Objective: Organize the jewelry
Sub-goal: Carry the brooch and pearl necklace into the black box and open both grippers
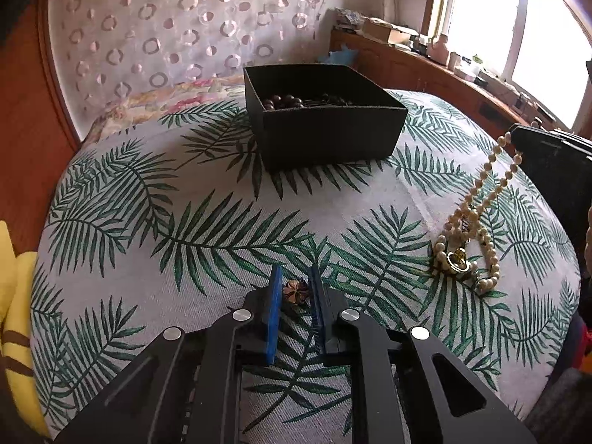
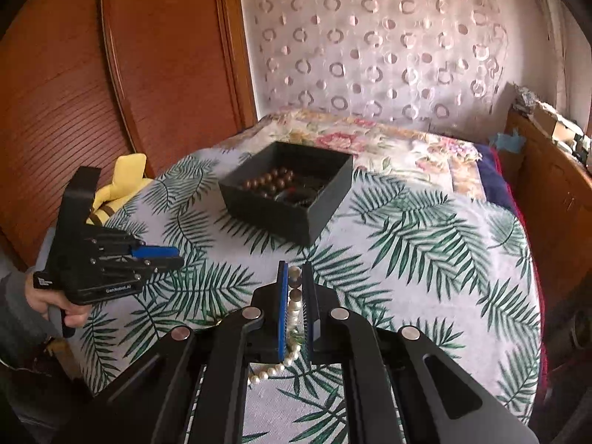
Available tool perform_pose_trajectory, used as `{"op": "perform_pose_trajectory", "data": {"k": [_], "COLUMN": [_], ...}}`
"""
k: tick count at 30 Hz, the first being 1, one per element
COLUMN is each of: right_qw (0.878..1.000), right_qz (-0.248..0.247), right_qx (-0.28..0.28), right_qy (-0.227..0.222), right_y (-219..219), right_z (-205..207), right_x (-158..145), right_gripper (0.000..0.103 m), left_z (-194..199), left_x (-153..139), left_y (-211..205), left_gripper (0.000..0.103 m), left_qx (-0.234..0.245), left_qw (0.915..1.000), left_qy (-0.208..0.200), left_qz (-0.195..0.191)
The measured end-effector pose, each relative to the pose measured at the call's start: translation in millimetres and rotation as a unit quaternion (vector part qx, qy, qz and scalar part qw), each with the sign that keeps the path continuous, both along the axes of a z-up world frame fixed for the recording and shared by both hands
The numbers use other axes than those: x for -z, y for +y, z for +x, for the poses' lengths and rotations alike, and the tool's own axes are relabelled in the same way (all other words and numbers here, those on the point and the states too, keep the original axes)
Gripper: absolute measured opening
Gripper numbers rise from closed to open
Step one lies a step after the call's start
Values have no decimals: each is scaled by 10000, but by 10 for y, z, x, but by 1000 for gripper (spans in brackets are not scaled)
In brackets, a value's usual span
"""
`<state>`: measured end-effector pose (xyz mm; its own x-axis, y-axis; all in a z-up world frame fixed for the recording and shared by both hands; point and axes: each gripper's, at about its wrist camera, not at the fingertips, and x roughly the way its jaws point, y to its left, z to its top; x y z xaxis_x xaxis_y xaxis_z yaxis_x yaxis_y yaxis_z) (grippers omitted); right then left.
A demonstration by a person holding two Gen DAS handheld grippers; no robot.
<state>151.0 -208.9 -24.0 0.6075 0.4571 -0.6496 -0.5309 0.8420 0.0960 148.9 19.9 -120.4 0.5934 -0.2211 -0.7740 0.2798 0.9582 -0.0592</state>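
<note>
A black open box [image 1: 325, 125] with dark brown beads inside stands on the palm-leaf cloth; it also shows in the right wrist view [image 2: 288, 196]. My left gripper [image 1: 295, 290] is shut on a small brown flower-shaped ornament [image 1: 295, 291], low over the cloth. My right gripper [image 2: 294, 277] is shut on a white pearl necklace [image 2: 294, 307], which hangs down from its jaws. In the left wrist view the pearl necklace [image 1: 477, 218] rises from the cloth to the right gripper's black body [image 1: 555, 170], with a gold ring-like piece [image 1: 457, 259] at its lower end.
The palm-leaf cloth [image 1: 222, 229] covers a bed with a floral cover [image 2: 388, 144] behind. A yellow soft toy [image 2: 118, 181] lies at the left edge. A wooden wardrobe [image 2: 111, 74] is left, a wooden sill with clutter [image 1: 425, 48] right.
</note>
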Motion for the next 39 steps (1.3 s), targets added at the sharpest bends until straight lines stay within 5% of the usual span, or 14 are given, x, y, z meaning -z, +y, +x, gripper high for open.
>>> {"op": "perform_pose_trajectory", "data": {"k": [33, 39], "right_qw": [9905, 9911], "right_qz": [137, 96], "right_qx": [-415, -384], "right_qy": [-1306, -1273], "right_y": [299, 311], "right_z": [42, 115], "right_x": [-1199, -1199], "right_gripper": [8, 8], "left_z": [43, 28], "left_x": [-682, -696], "left_y": [-37, 10], "left_gripper": [13, 13], "left_qx": [4, -54], "left_qw": [9952, 9949], "left_qy": [-874, -895], "left_qz": [-443, -472]}}
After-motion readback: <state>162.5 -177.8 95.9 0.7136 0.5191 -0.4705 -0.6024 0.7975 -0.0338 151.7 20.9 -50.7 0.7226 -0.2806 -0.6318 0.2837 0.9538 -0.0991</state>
